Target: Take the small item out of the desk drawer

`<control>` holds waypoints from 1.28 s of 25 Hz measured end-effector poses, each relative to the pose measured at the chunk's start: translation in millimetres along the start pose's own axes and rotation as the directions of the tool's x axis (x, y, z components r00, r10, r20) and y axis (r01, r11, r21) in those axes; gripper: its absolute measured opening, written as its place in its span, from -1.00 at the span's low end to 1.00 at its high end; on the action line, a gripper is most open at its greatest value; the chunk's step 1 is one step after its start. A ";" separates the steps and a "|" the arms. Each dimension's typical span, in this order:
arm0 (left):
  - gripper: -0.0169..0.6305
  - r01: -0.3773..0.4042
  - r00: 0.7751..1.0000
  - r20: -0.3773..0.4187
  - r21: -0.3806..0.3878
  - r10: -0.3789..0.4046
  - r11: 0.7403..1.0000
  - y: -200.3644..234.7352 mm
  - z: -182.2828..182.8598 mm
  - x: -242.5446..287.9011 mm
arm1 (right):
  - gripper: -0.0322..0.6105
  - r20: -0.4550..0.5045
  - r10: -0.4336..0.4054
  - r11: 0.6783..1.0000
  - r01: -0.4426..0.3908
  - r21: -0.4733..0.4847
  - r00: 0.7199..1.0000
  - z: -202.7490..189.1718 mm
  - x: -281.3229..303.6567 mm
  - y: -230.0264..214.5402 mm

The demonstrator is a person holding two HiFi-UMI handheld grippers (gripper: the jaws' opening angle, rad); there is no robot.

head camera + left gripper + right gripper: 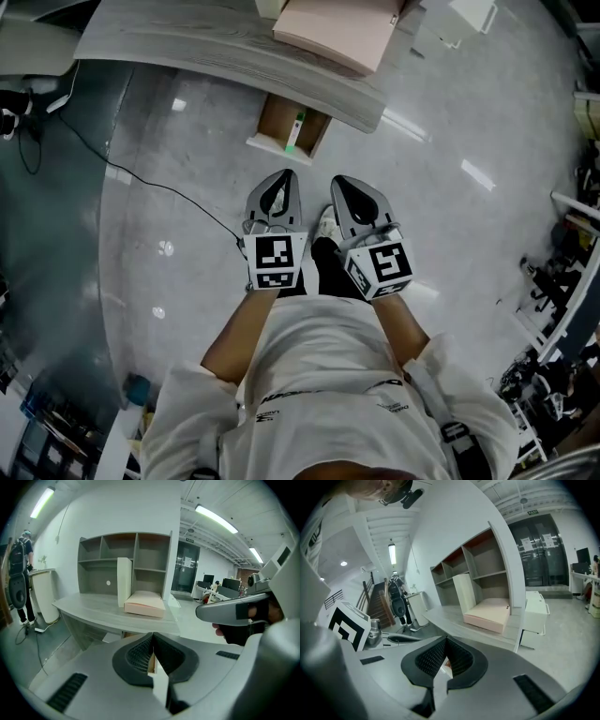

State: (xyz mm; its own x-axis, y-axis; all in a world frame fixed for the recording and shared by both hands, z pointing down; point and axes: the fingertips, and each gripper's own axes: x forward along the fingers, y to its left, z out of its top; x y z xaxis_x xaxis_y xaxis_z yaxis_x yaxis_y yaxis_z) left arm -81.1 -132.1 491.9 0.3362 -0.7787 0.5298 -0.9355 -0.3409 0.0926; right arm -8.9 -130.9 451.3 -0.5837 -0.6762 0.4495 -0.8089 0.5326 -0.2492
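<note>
The desk drawer (292,126) stands pulled out under the grey desk (187,42), showing its brown inside. In it lies a small white and green item (295,130). Both grippers are held side by side over the floor, short of the drawer and pointing at it. The left gripper (285,173) is shut with nothing in it, and in its own view the dark pads (140,653) meet. The right gripper (338,180) is likewise shut and empty, its pads (457,656) touching. A sliver of the brown drawer (151,660) shows behind the left jaws.
On the desk lies a flat pink box (339,30) in front of a grey shelf unit (136,559). A black cable (141,178) runs across the glossy floor at left. A white drawer cabinet (536,620) stands at right; a person (398,599) stands far back.
</note>
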 end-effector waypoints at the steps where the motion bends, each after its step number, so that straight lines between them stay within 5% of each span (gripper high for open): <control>1: -0.90 0.001 1.000 -0.007 -0.003 -0.001 1.000 1.9 -4.5 5.8 | -0.80 -0.002 -0.002 1.000 0.002 0.004 1.000 -3.4 3.6 -1.2; 25: -0.89 -0.012 0.989 -0.151 -0.016 0.009 1.000 22.2 -103.8 104.9 | -0.80 -0.084 -0.022 0.991 0.033 0.131 0.996 -98.9 53.5 -40.4; 32: -0.69 -0.017 0.982 -0.188 -0.023 0.012 1.000 34.6 -118.3 132.9 | -0.80 -0.106 -0.037 0.988 0.052 0.144 0.994 -116.8 59.4 -50.0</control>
State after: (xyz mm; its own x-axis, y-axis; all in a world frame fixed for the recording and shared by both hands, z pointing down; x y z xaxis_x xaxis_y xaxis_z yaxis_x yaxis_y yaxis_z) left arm -81.6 -185.0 665.2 0.2984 -0.6696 0.6802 -0.9433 -0.3155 0.1033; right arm 5.1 -138.3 590.6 -0.5429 -0.6377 0.5464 -0.8398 0.4177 -0.3469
